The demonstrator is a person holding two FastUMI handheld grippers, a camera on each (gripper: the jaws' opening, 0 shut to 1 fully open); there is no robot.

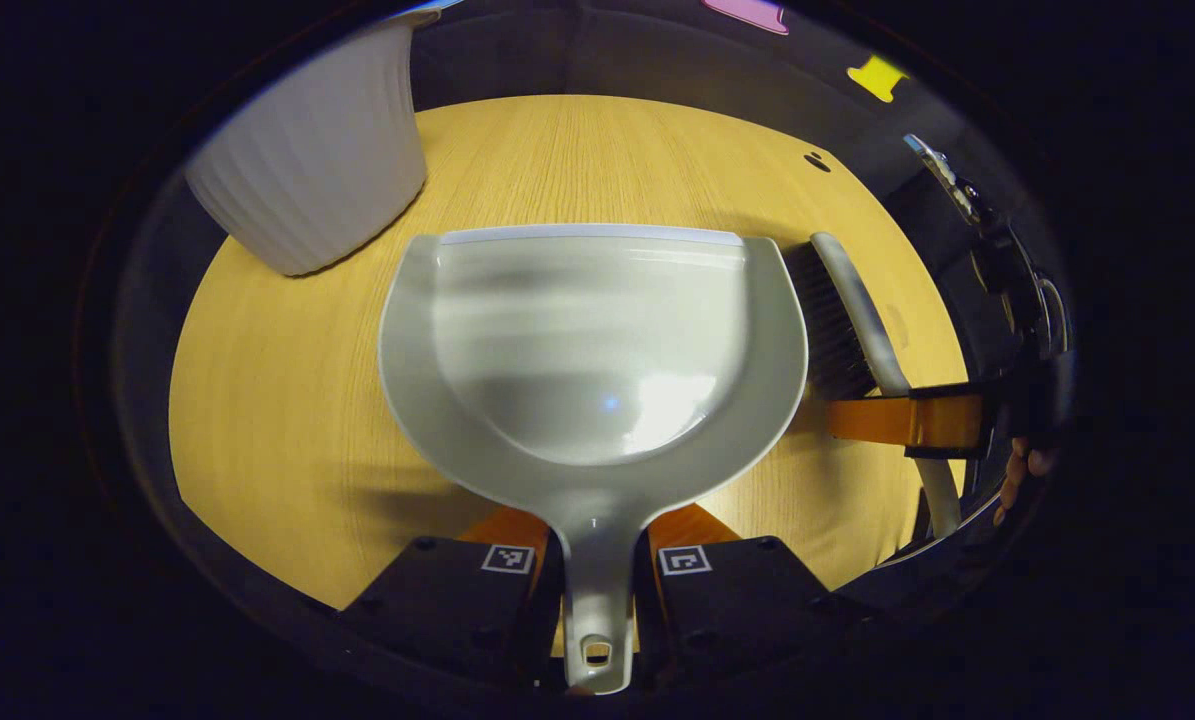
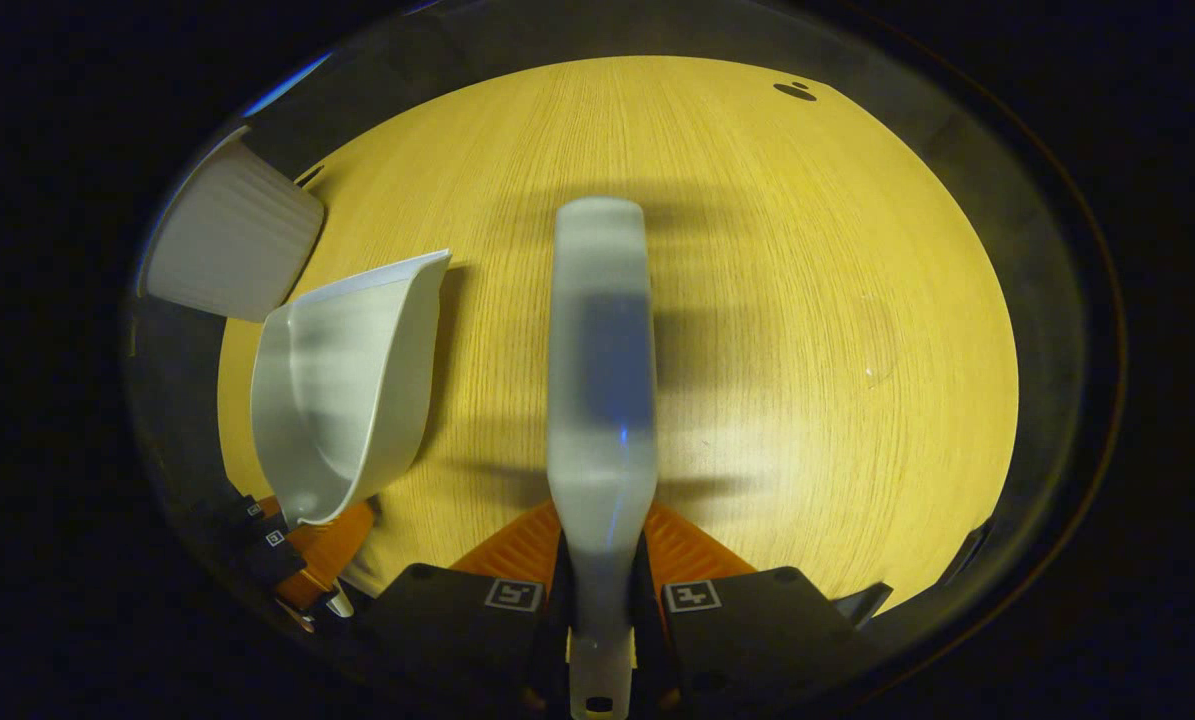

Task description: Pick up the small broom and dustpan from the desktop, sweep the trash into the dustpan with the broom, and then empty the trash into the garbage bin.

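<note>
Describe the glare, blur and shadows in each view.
Left gripper view: a bright glare patch sits in the bowl of the dustpan, which casts a soft shadow on the table. Right gripper view: the broom close to the lens is blurred, with banded shadows on the wood around it.

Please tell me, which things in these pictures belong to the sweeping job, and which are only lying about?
For the job:
- dustpan, held by its handle in the left tool
- broom, held by its handle in the right tool
- ribbed white bin, standing on the desk

Lying about:
- small dark spot on the wooden desk
</note>
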